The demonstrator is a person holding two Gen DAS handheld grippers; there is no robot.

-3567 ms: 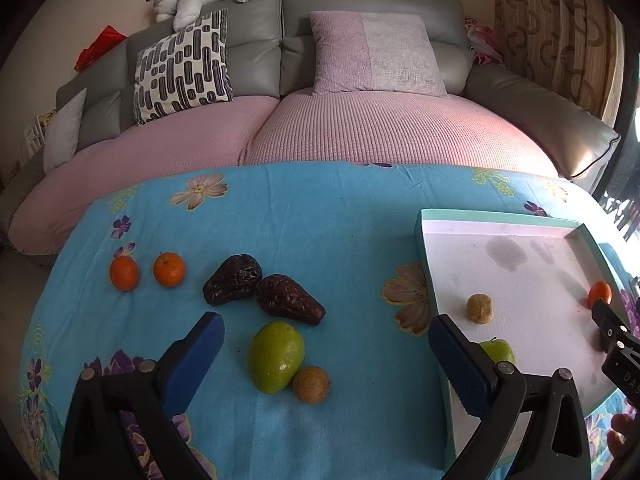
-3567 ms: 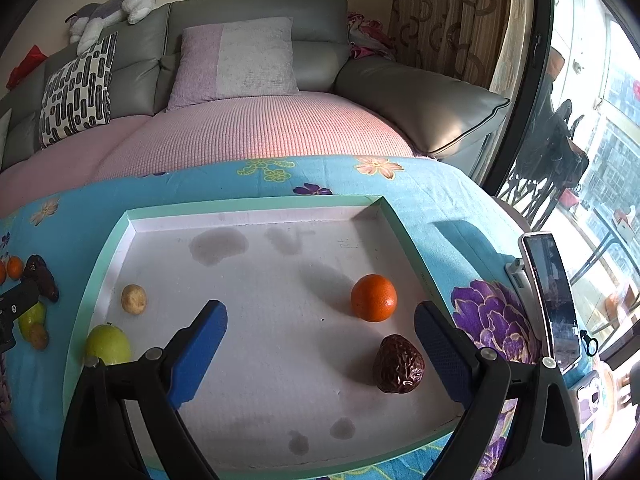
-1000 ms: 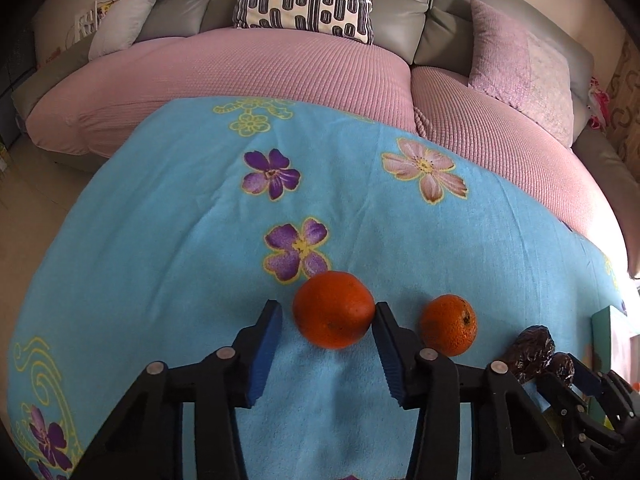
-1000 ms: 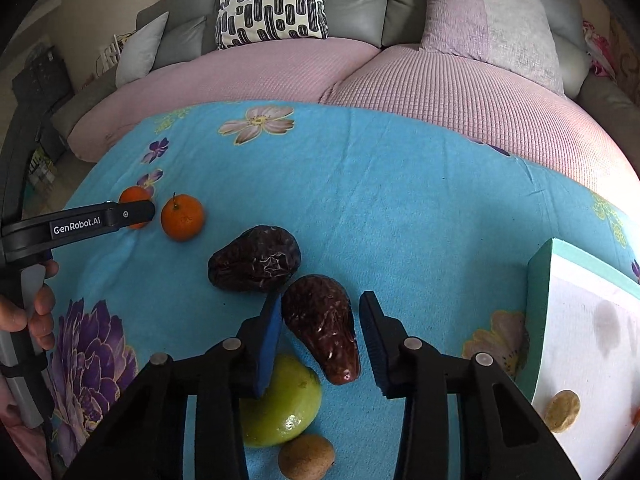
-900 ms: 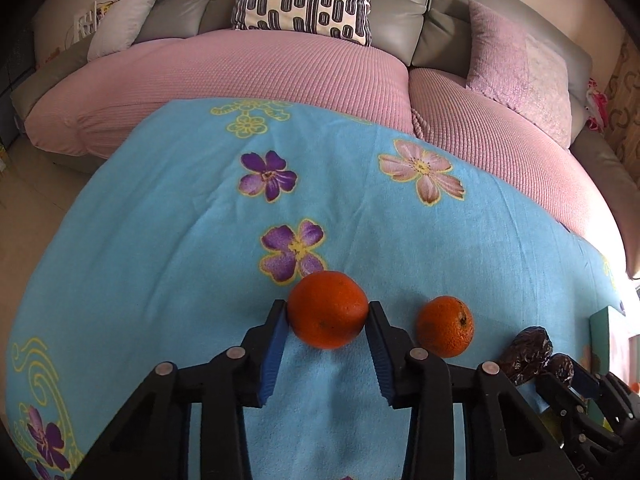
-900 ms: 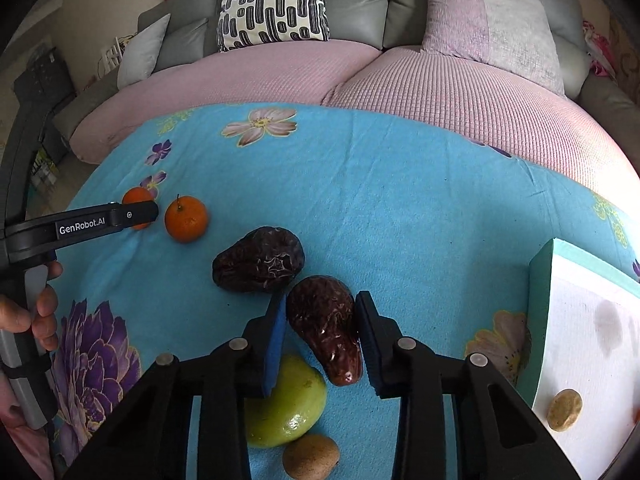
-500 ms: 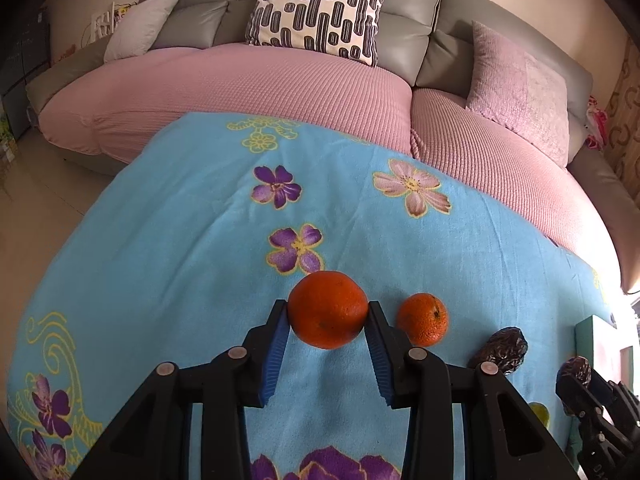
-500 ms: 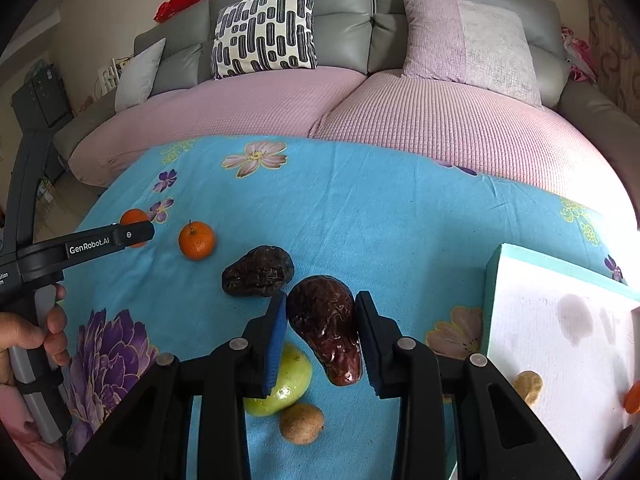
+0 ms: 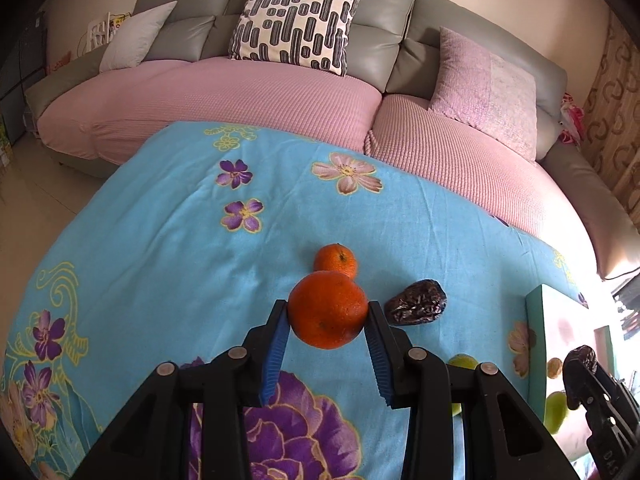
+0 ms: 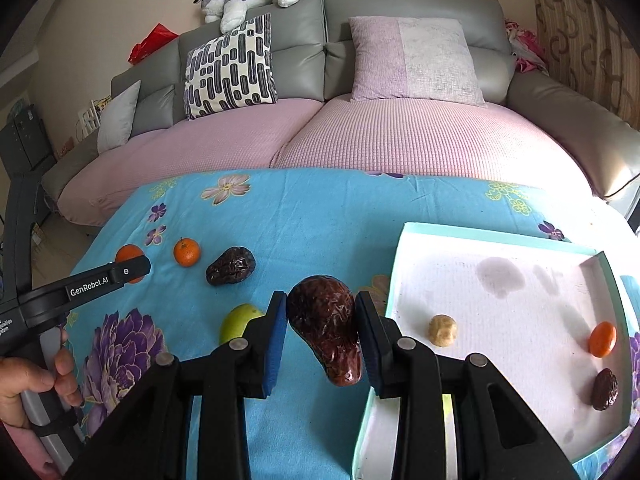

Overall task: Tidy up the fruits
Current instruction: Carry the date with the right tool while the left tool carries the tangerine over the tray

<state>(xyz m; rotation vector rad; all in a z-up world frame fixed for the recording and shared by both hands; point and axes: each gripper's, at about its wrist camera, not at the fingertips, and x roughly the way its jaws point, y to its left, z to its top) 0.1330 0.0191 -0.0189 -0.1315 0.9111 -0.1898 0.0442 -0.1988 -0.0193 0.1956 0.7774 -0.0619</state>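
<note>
A: A blue floral tablecloth (image 9: pixel 168 240) is being worked over, before a sofa. What is being held?

B: An orange (image 9: pixel 328 310) is being clamped by the left gripper (image 9: pixel 326 344); a wrinkled brown date (image 10: pixel 324 326) is being pinched by the right gripper (image 10: pixel 322 340), beside the white tray (image 10: pixel 500 236).

A: Advice?

B: Both should be carried level, lowered inside the rim, released gently.

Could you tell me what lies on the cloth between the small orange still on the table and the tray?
In the right wrist view, one wrinkled dark date lies between the small orange and the tray; beyond it the blue cloth is bare.
</note>
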